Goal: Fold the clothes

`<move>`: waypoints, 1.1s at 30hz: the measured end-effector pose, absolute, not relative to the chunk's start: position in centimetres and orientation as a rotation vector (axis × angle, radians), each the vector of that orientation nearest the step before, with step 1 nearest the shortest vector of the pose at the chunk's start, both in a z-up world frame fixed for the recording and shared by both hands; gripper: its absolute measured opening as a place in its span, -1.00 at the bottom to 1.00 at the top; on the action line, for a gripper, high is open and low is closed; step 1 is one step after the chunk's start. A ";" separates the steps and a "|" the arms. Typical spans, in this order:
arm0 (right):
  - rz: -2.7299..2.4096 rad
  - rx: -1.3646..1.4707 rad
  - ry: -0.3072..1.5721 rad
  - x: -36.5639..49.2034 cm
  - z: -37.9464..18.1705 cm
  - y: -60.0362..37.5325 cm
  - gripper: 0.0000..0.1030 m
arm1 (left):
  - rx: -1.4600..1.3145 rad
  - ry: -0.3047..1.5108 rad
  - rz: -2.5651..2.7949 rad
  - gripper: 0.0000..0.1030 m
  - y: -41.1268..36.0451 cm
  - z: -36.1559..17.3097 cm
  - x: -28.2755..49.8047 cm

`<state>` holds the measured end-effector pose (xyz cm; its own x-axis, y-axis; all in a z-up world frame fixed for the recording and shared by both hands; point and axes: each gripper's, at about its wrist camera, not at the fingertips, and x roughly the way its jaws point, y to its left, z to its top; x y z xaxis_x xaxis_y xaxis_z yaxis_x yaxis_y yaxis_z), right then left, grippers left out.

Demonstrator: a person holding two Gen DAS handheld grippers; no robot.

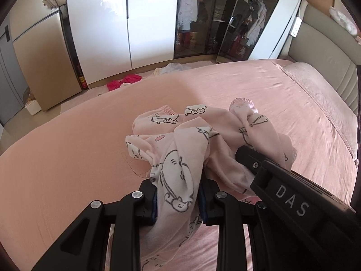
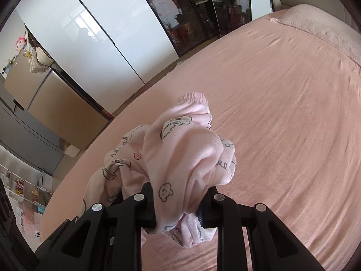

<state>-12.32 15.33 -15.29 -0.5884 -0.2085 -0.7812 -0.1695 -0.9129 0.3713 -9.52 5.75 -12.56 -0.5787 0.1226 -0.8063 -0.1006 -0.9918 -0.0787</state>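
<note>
both grippers are gripping the pink printed garment, bunched above the bed: left gripper and right gripper jaws are clamping cloth. judging, it is needing spreading flat before any fold.

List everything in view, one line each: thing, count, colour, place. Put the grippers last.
pyjama garment: one, pale pink with cartoon animal print, bunched above the bed, held by both grippers
bed sheet: one, pink, covering the bed
headboard: one, beige, padded, far right
wardrobe doors: white panels beside dark glass ones, along the far wall
red clothes: a few pieces, on the floor by the wardrobe
cabinet: one, tan, far left
left gripper: one, black, shut on the garment
right gripper: one, black, shut on the garment
</note>
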 end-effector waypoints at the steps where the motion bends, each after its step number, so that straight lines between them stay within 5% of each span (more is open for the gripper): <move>1: -2.718 1.414 -0.643 -12.3 -15.2 14.6 -0.57 | -1.363 -0.031 2.671 -0.53 6.3 -12.3 -9.2; 33: -3.189 1.361 -0.653 6.8 -8.0 34.0 -0.56 | -1.075 0.178 2.285 -0.53 25.5 -6.1 2.7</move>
